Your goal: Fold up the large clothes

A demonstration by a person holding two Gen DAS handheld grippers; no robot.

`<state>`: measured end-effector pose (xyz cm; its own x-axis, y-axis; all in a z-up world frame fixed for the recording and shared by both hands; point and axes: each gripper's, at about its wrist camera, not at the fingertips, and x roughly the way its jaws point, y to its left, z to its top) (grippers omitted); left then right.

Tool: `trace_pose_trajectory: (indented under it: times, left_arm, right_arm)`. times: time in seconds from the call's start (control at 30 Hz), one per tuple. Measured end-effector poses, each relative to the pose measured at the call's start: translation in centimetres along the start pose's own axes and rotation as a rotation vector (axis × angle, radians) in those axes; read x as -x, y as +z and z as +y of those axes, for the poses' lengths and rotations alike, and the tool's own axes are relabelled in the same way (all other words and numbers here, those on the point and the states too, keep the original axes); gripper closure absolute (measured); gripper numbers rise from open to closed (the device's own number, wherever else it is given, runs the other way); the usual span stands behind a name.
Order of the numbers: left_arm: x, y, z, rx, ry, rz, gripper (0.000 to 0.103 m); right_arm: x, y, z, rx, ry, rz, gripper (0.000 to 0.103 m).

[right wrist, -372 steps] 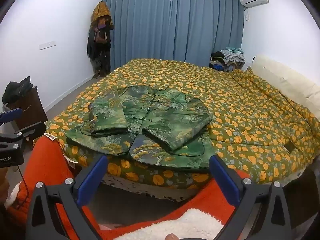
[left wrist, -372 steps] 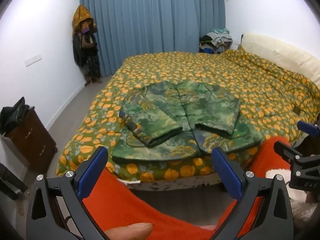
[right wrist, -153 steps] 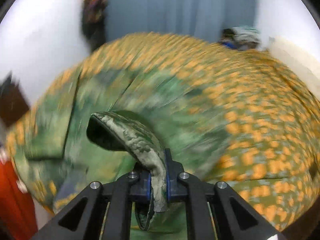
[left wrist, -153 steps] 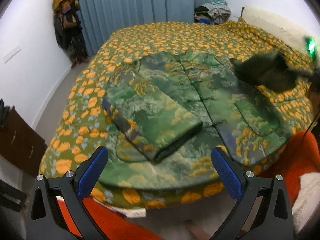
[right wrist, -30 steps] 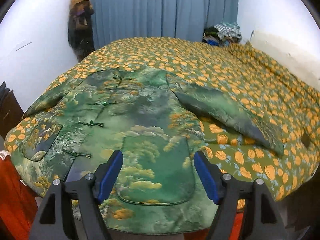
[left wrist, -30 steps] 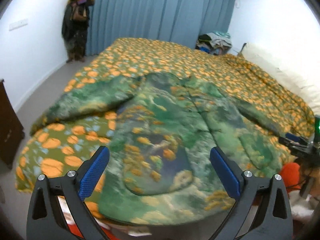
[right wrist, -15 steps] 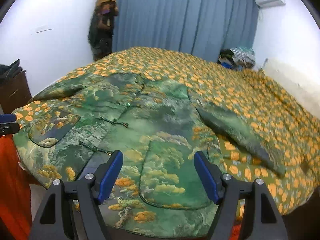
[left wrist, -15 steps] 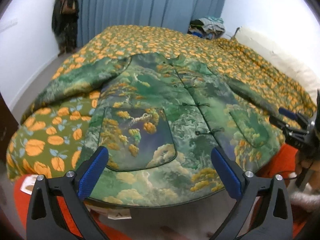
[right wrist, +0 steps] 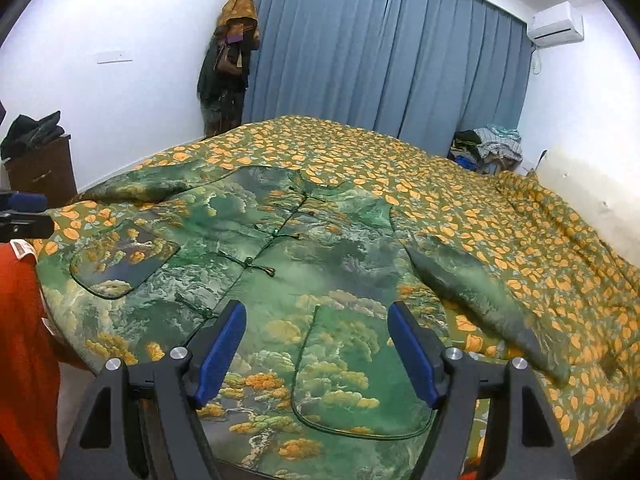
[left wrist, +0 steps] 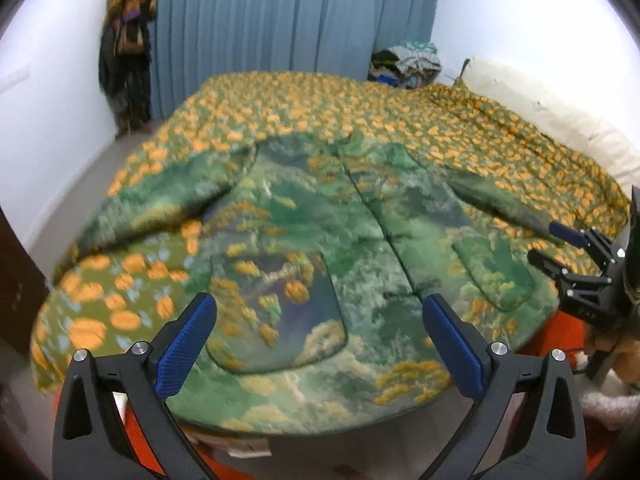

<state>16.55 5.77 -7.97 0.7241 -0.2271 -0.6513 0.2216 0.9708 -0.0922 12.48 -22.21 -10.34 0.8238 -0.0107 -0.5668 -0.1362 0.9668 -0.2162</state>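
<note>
A large green jacket [left wrist: 352,248] with a landscape print, frog buttons and two patch pockets lies spread flat, front up, at the near end of the bed, both sleeves out to the sides. It also shows in the right wrist view [right wrist: 280,272]. My left gripper [left wrist: 320,340] is open and empty, above the hem by the left pocket. My right gripper [right wrist: 316,352] is open and empty, above the hem over the right pocket. The right gripper also shows at the right edge of the left wrist view [left wrist: 576,256].
The bed [right wrist: 500,216] carries a green quilt with orange fruit print. Blue curtains [right wrist: 380,64] hang behind. A coat rack [right wrist: 228,64] stands in the corner, a dark cabinet [right wrist: 44,168] at the left wall, a clothes pile [right wrist: 492,148] at the far right. Orange fabric [right wrist: 20,340] hangs at the bed's foot.
The jacket, earlier folded with its sleeves in, now lies fully spread out. Both grippers are open and have drawn back and risen a little at the hem over the last second.
</note>
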Motion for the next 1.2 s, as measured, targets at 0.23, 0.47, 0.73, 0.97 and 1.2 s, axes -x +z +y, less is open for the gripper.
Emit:
trace_pose_trajectory:
  times: [0.23,0.47,0.73,0.97,1.2]
  left_arm:
    - [0.7,2.8,-1.0,-0.045,0.026,-0.088,0.001]
    - [-2.3,2.7,-1.9,-0.042,0.025,-0.035,0.001]
    - [-4.7,1.3,-1.8,0.009,0.061,0.059,0.001]
    - [-5.6,1.2,-1.7,0.009,0.095,0.1,0.001]
    - [-6.1,0.9,-1.5,0.014,0.112,0.128,0.001]
  right_arm:
    - [0.1,0.2,-4.1,-0.141,0.026,0.024,0.028]
    - [-0.3,-1.8,-13.2,-0.419,-0.037,0.074,0.028]
    - [-5.3,-8.8,-31.1,-0.871,-0.156,0.119,0.028]
    - [-11.2,-20.2,-42.2,-1.49,-0.213,0.109,0.028]
    - [-10.9,-18.1,-42.5,-1.445,-0.274,-0.038,0.094]
